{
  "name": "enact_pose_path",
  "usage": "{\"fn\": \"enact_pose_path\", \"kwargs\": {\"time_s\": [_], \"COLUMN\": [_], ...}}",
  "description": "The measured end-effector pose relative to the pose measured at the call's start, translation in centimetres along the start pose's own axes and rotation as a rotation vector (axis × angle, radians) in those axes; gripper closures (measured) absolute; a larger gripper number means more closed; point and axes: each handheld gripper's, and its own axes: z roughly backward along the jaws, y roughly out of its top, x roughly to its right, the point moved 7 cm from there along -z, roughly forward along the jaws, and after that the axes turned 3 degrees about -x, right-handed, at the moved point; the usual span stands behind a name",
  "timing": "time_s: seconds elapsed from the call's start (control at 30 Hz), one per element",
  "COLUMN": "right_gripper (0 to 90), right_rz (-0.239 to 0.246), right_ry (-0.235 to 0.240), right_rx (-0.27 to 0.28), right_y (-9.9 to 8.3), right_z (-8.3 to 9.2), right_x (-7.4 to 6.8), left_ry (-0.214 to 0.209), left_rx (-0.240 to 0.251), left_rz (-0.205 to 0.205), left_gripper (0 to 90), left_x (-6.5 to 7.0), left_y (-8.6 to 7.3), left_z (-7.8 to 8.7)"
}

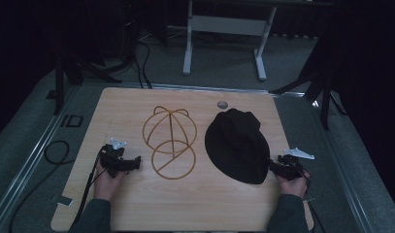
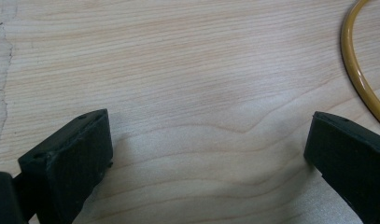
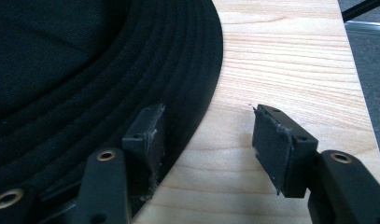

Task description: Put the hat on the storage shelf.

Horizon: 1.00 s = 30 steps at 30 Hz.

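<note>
The black hat [image 1: 238, 145] lies flat on the wooden surface [image 1: 137, 204], its brim edge [image 3: 197, 107] passing between the jaws of the right gripper [image 3: 206, 140]. These jaws are spread; one is set over the brim, the other stands clear on bare wood, and no pinch is made yet. The wire hat stand [image 1: 170, 141] lies ahead of the left gripper [image 2: 208, 149], whose jaws are likewise spread with nothing between them; one gold ring [image 2: 360, 74] of the stand passes just beyond one jaw.

Risks judged from this position:
- If the right jaws are closed too shallowly, only the outermost stitched edge would be caught, and the soft brim may slip out on lifting.
- If the lower jaw is not slid beneath the brim, the fabric would merely be pushed and crumpled.
- The light stand may skid or roll if it is nudged before being gripped.
</note>
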Motion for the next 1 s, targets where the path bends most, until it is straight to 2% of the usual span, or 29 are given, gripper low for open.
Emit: {"fn": "enact_pose_path", "kwargs": {"time_s": [0.27, 0.4, 0.43, 0.5, 0.7, 0.77, 0.87, 1.0], "right_gripper": [48.1, 49.5, 52.4, 62.2, 61.3, 61.3, 60.9, 60.6], "right_rz": [-0.003, 0.023, 0.043, 0.052, 0.07, 0.103, 0.168, 0.287], "right_ry": [0.025, 0.071, 0.091, 0.13, 0.157, 0.15, 0.116, 0.077], "right_rx": [0.003, 0.0, -0.004, -0.016, -0.037, -0.05, -0.062, -0.071], "right_y": [0.0, 0.0, 0.0, 0.1, 0.3, 0.3, 0.3, 0.6], "right_z": [0.0, 0.0, 0.1, 0.1, 0.2, 0.5, 1.4, 2.6], "right_x": [-0.1, -0.4, -0.5, -0.6, -0.6, -0.7, -0.9, -1.8], "left_ry": [0.0, 0.0, 0.0, 0.0, 0.0, 0.0, 0.0, 0.0], "left_rx": [0.0, 0.0, 0.0, 0.0, 0.0, 0.0, 0.0, 0.0], "left_rz": [0.0, 0.0, 0.001, 0.0, 0.0, 0.0, 0.0, 0.001], "left_gripper": [1.2, 1.3, 1.3, 1.3, 1.3, 1.2, 1.3, 1.2], "left_x": [0.0, 0.0, 0.0, 0.0, 0.0, 0.0, 0.0, 0.0], "left_y": [0.0, 0.0, 0.0, 0.0, 0.0, 0.0, 0.0, 0.0], "left_z": [0.0, 0.0, 0.0, 0.0, 0.0, 0.0, 0.0, 0.0]}}
